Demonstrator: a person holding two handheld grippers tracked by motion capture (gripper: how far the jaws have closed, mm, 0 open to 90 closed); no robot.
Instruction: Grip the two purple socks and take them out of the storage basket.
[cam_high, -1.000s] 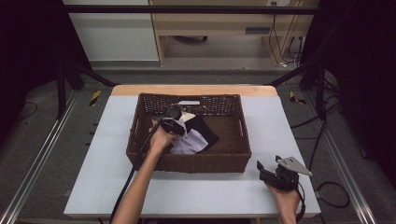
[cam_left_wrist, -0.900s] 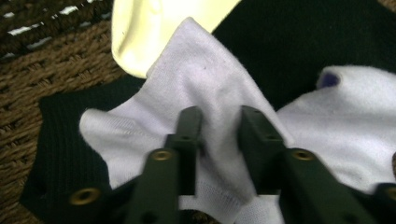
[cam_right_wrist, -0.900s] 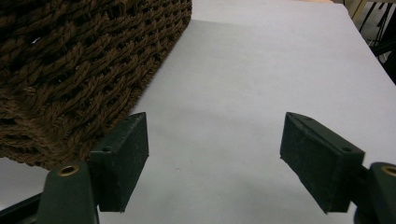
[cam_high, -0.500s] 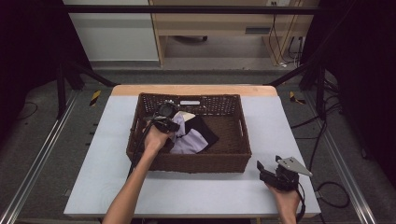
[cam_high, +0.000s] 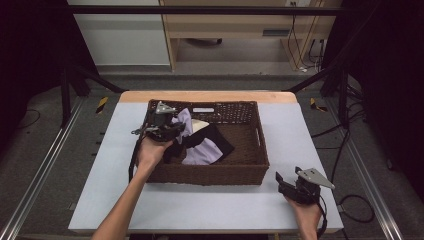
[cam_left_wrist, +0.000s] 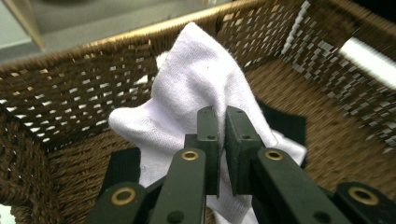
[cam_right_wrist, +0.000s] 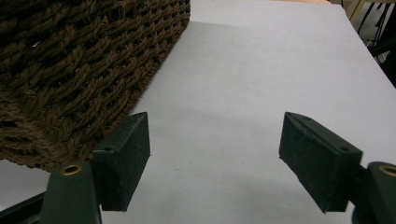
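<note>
The left tongs are closed on a fold of a pale lilac-white cloth, lifting it into a peak near the left rear corner of the brown wicker basket; its rest trails toward the basket's middle over a black cloth; the right tongs gape wide, holding nothing, low over the white surface beside the basket's right front corner; grey floor and cables lie around

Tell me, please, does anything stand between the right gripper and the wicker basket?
Nothing visible does: only bare table lies between the open right gripper and the basket's near corner, which sits just beside its jaws.
</note>
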